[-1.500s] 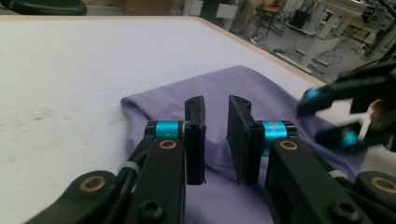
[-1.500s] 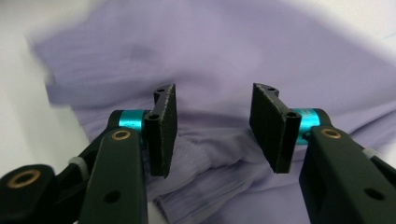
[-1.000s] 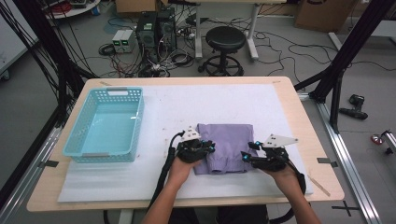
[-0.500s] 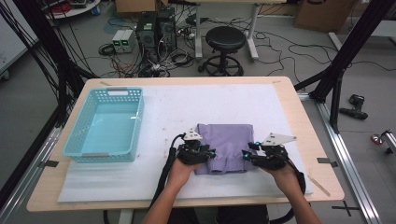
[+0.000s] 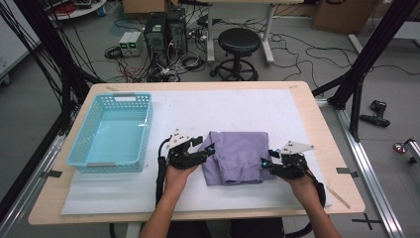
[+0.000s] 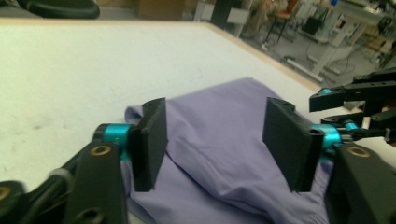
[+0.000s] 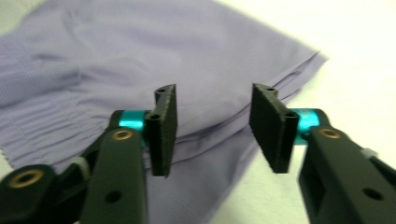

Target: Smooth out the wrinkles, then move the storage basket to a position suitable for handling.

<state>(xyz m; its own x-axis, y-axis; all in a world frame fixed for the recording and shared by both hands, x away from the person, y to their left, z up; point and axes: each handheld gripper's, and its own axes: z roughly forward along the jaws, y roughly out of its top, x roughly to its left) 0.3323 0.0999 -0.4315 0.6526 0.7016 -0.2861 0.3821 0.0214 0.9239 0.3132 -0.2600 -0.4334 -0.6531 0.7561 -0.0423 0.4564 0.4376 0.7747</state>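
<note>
A folded purple cloth [image 5: 240,156] lies flat on the white mat, between my two grippers. My left gripper [image 5: 209,148] is at its left edge, level with the mat. Its jaws have just been opening and now stand wide apart [image 6: 217,137], with the cloth [image 6: 215,112] beyond and below them and nothing pinched. My right gripper [image 5: 265,163] is at the cloth's right edge. Its jaws have also just been opening a little. They are parted [image 7: 212,128] over the layered edge of the cloth [image 7: 140,51] without pressing on it.
A turquoise plastic basket [image 5: 79,156] stands on the left of the table, a hand's width from my left gripper. The white mat [image 5: 223,106] covers most of the wooden table top. Behind the table are a stool and cables on the floor.
My left gripper has let go of the cloth's left edge, opened its jaws and drawn back a little to the left. The right gripper has stayed in place at the right edge.
</note>
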